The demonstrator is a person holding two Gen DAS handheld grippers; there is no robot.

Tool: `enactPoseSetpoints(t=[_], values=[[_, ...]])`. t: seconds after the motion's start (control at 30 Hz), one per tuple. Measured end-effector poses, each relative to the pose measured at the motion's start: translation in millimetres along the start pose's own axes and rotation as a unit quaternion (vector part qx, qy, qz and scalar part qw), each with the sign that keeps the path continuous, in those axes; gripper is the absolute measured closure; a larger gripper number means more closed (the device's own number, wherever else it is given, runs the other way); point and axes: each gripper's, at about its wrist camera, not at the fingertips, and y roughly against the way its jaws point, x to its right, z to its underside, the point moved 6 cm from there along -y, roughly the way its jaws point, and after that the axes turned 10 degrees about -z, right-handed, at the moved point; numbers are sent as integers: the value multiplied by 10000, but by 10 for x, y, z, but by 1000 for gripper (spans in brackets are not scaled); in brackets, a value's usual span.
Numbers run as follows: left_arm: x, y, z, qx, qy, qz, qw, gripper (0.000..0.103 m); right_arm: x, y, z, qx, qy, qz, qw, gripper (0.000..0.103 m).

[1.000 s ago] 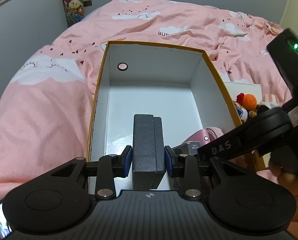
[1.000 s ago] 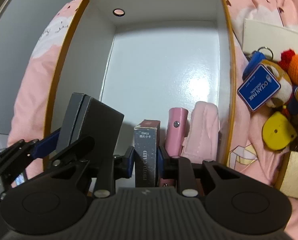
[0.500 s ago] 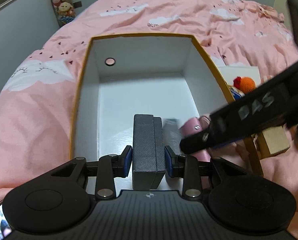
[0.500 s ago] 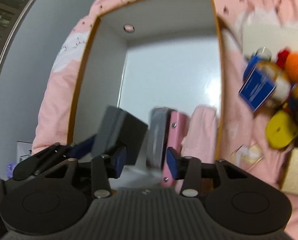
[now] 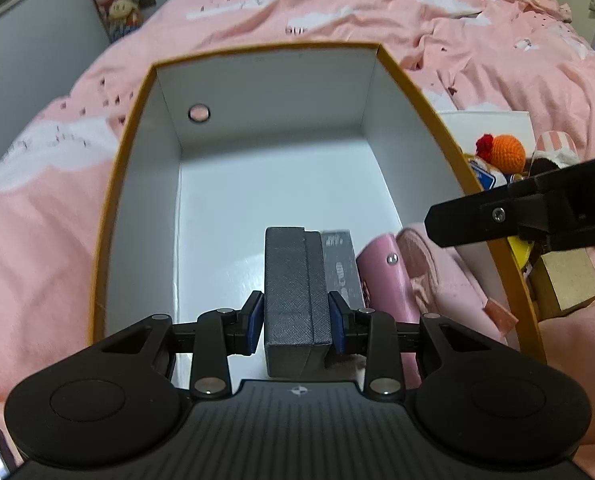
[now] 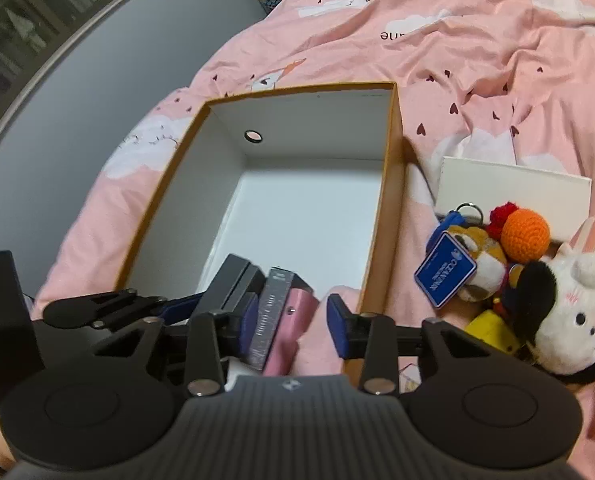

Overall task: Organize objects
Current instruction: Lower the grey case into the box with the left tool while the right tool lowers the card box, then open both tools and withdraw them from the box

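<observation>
The left gripper (image 5: 296, 322) clamps a dark case (image 5: 295, 292) on edge, long axis running forward, inside the box (image 5: 269, 184). Right of its fingers stand a slim carton (image 5: 341, 264) and pink tube (image 5: 389, 280). The right gripper (image 6: 291, 322) is spread, holding nothing.

The far half of the box (image 5: 413, 92) floor is being left open, and room is being left along its left wall. The near right corner is being filled by a dark case (image 5: 297, 288), a slim carton (image 5: 339, 256), a pink tube (image 5: 385, 276) and a pink pouch (image 5: 437, 276), packed side by side. Passage beside the right wall is being blocked by toys (image 6: 521, 264) and a white card (image 6: 513, 188).
</observation>
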Motion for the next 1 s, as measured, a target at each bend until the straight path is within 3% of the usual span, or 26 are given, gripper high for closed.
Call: enactPoseSetpoints(t=[0.17,0.33,0.57,0.8,0.9,1.0], values=[[-100,-30,32,-238,374,388,9983,64,-24,-42,-38,26,365,-141,9992,67],[-177,-5,23,-329,444,741,9957,49,-137,-200,-114,-172,864,-156,9960,74],[-384,58,-170,-26,667,788,9947,49,-74,-554,-280,-528,838,-62,9951,80],[-466,-174,-303,-358,1028,988,9891,68,36,-833,-379,-643,682,187,9954,89],[-478,-199,-256,-522,1184,1239,9838,75,61,-940,-350,-826,588,49,9948,96],[-498,-215,-203,-673,1375,1369,9787,75,61,-957,-325,-903,487,-84,9947,96]])
